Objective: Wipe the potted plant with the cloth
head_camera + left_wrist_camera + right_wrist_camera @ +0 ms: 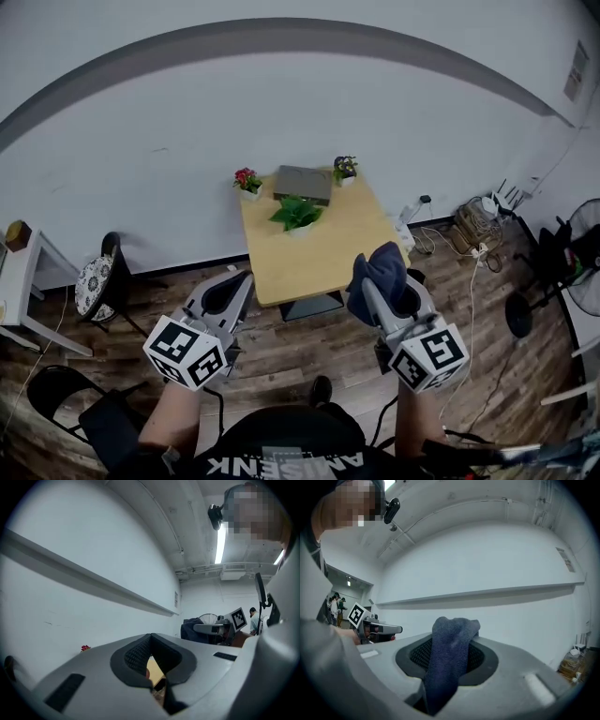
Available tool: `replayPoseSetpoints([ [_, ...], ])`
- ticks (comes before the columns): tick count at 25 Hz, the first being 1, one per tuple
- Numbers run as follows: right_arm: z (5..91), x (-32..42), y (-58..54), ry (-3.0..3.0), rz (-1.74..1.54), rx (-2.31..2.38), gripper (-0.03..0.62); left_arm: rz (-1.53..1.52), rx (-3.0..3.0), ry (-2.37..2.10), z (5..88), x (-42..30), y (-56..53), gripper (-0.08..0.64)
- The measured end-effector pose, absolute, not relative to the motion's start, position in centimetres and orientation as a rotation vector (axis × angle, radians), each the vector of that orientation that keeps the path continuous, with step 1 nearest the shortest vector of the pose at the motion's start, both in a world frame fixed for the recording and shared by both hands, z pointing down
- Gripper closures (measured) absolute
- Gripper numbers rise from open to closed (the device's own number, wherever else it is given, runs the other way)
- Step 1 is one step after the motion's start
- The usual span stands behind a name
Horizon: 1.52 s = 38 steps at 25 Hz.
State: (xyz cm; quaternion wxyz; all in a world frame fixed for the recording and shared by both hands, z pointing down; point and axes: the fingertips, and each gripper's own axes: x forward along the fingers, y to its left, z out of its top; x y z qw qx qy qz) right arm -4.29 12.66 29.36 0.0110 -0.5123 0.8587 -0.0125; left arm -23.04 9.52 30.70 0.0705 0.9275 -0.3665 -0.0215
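**Head view.** A wooden desk [314,258] stands against the wall. Near its far edge a white pot holds the green-leaved potted plant [297,215]. A smaller pot with pink flowers [247,180] stands at the far left corner and a small pot with dark blooms [345,170] at the far right. A closed grey box [304,184] lies between them, its contents unseen. The left gripper [241,280] and right gripper [371,289] hover short of the desk, well apart from the plant. A dark blue cloth [381,270] covers the right fingertips. The person's arms are cut off at the lower edge.

**Left gripper view.** The fingers [136,660] are closed together on nothing. Only a sliver of desk shows through the notch between them. The green plant is hidden behind the gripper body.

**Right gripper view.** The fingers clamp the cloth, which rises in a fold above them. The desk and pots are hidden.
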Motion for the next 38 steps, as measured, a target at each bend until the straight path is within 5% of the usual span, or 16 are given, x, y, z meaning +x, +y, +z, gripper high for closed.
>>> replayPoseSetpoints([
  [21, 30.8, 8.6, 1.4, 2.745, -0.098, -1.442, 0.468, 0.048, 2.728, -1.243, 31.7, -11.0, -0.7, 0.56],
  [38, 30.9, 4.0, -9.0, 2.676, -0.113, -1.62, 0.468, 0.049, 2.79, -1.113, 32.7, -15.9, -12.7, 0.559],
])
